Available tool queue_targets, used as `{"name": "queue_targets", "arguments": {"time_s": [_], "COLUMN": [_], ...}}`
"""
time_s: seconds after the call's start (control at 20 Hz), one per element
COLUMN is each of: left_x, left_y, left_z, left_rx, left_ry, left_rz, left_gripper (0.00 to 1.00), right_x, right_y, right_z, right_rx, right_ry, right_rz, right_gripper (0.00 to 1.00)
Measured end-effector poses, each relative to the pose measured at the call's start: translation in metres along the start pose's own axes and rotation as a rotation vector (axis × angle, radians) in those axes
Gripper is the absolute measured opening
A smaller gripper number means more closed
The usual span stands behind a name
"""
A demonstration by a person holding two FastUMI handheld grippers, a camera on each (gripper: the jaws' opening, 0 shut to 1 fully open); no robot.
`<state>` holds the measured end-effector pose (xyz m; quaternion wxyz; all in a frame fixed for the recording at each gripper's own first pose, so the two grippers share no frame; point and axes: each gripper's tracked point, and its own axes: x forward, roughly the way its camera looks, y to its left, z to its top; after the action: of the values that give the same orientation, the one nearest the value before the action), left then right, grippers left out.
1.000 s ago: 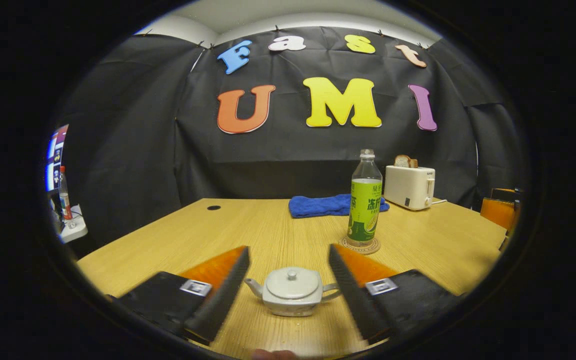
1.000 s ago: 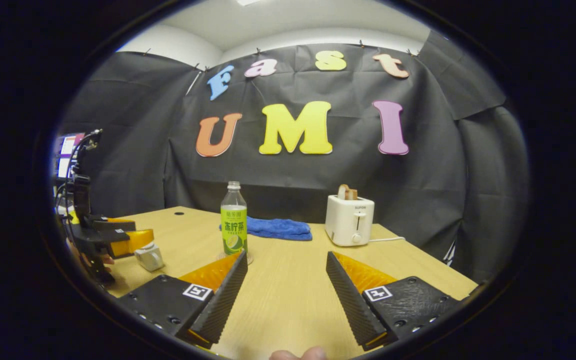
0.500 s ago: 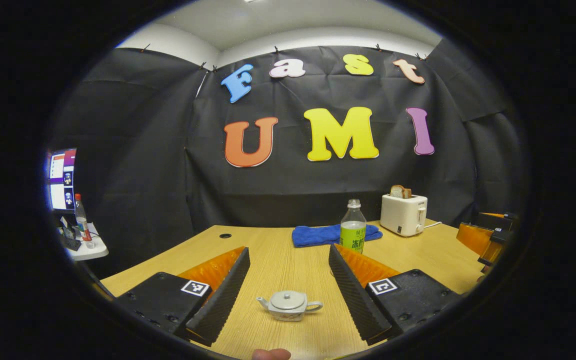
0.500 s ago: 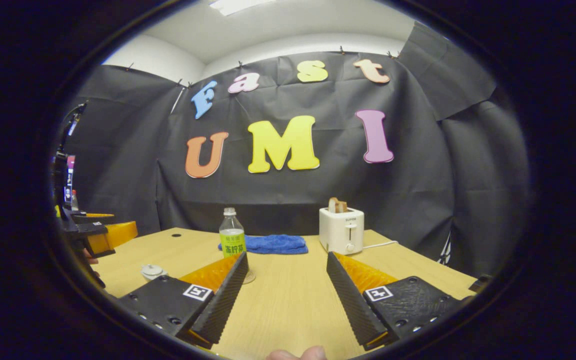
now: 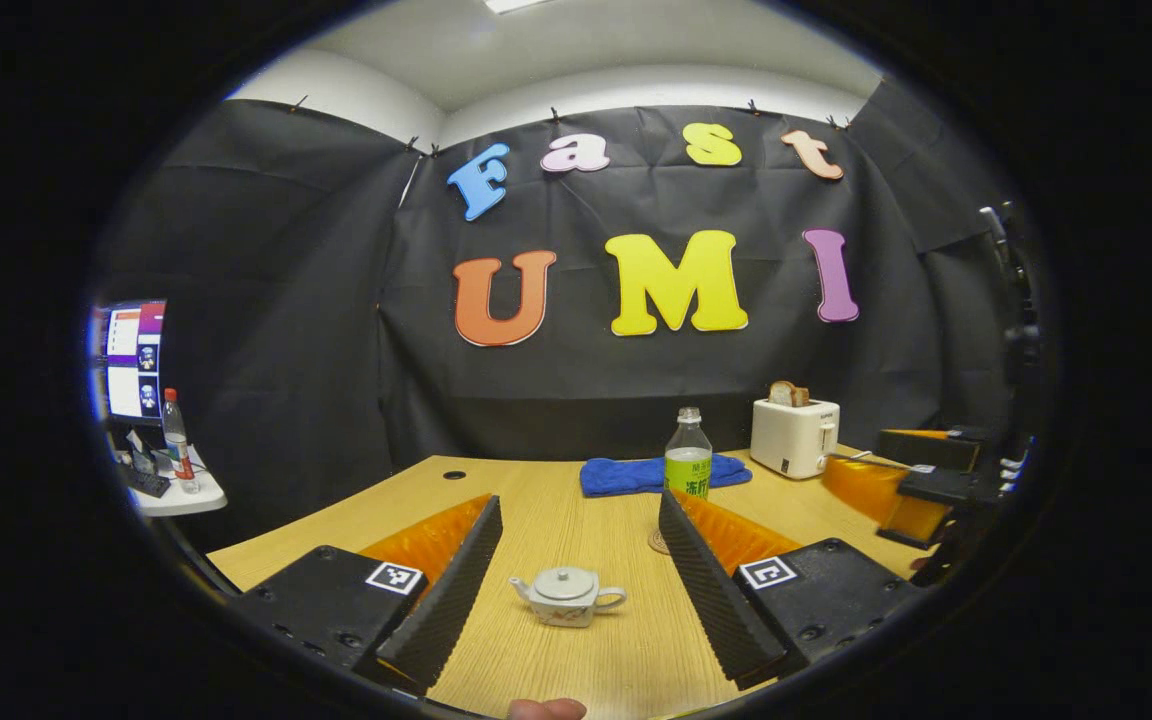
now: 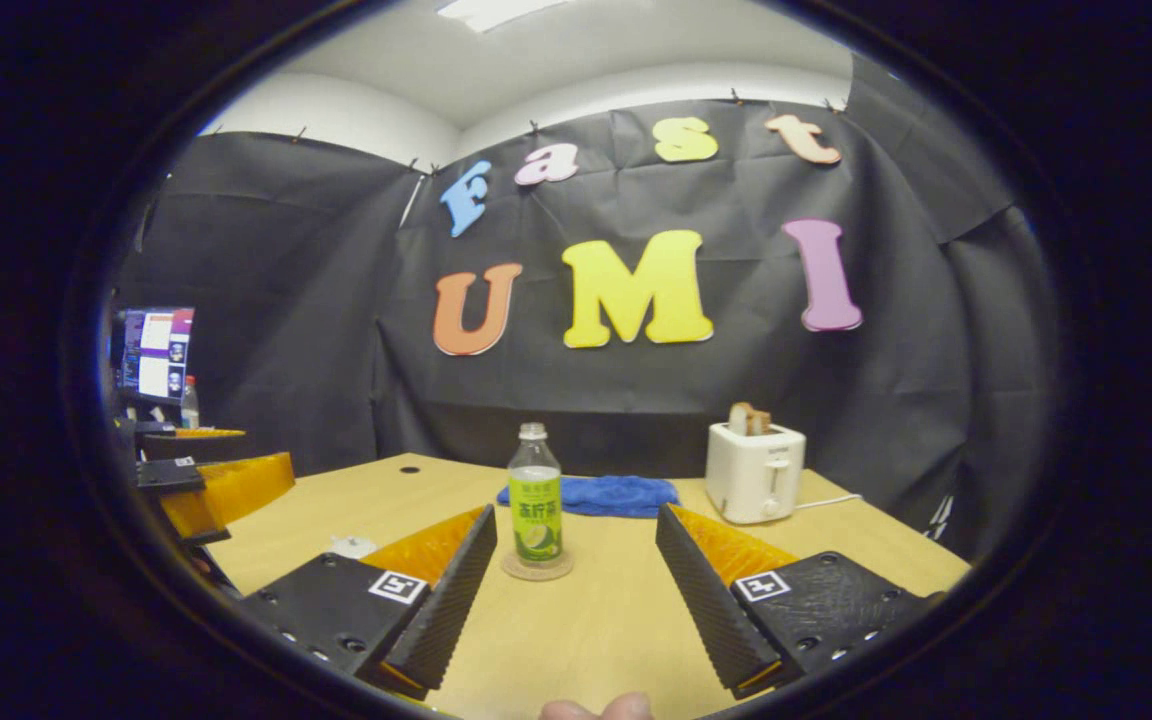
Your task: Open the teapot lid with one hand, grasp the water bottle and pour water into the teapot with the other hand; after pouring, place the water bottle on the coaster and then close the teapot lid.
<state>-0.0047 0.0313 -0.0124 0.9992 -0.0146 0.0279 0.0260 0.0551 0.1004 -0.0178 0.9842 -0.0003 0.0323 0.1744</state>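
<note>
A small white teapot [image 5: 566, 597] with its lid on sits on the wooden table [image 5: 536, 500], ahead of my open left gripper [image 5: 576, 570] and between its fingers' lines. The water bottle [image 5: 688, 467] with a green label stands upright on a round coaster [image 5: 658, 543], partly behind the left gripper's right finger. In the right gripper view the bottle [image 6: 535, 505] stands on the coaster [image 6: 537, 567] ahead of my open right gripper [image 6: 574, 560]. The teapot's top [image 6: 351, 546] peeks over the right gripper's left finger. The right gripper [image 5: 901, 490] also shows at the left view's right edge, the left gripper [image 6: 211, 485] at the right view's left edge.
A blue cloth [image 5: 636, 474] lies at the back of the table, beside a white toaster [image 5: 793, 436] holding bread. A cable hole [image 5: 454, 475] sits at the back left. A side stand with a screen [image 5: 131, 362] and a bottle [image 5: 176, 440] is off to the left.
Both grippers have pulled back and up from the table, so the teapot and bottle look smaller and farther. The right gripper view has swung so the bottle lies between its fingers.
</note>
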Motion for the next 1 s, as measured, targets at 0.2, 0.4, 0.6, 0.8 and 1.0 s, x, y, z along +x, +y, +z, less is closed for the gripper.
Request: {"name": "queue_targets", "arguments": {"time_s": [0.2,0.4,0.6,0.8,1.0], "left_x": [0.004,0.009,0.014,0.016,0.017], "left_y": [0.019,0.024,0.017,0.01,0.007], "left_z": [-0.001,-0.005,-0.008,-0.007,-0.006], "left_rx": [-0.002,-0.006,-0.002,-0.001,0.003], "left_ry": [0.005,0.014,0.017,0.01,0.01], "left_rz": [0.029,0.041,0.022,0.004,-0.002], "left_gripper": [0.99,0.99,0.99,0.99,0.99], "right_x": [0.018,0.014,0.007,0.002,-0.003], "right_y": [0.023,0.018,0.008,0.005,0.001], "right_z": [-0.004,-0.006,-0.008,-0.007,-0.001], "right_rx": [0.019,0.038,0.047,0.039,0.033], "right_ry": [0.018,0.009,0.011,0.005,-0.009], "right_rz": [0.033,0.002,-0.027,-0.04,-0.055], "right_gripper": [0.96,0.93,0.93,0.96,0.93]}}
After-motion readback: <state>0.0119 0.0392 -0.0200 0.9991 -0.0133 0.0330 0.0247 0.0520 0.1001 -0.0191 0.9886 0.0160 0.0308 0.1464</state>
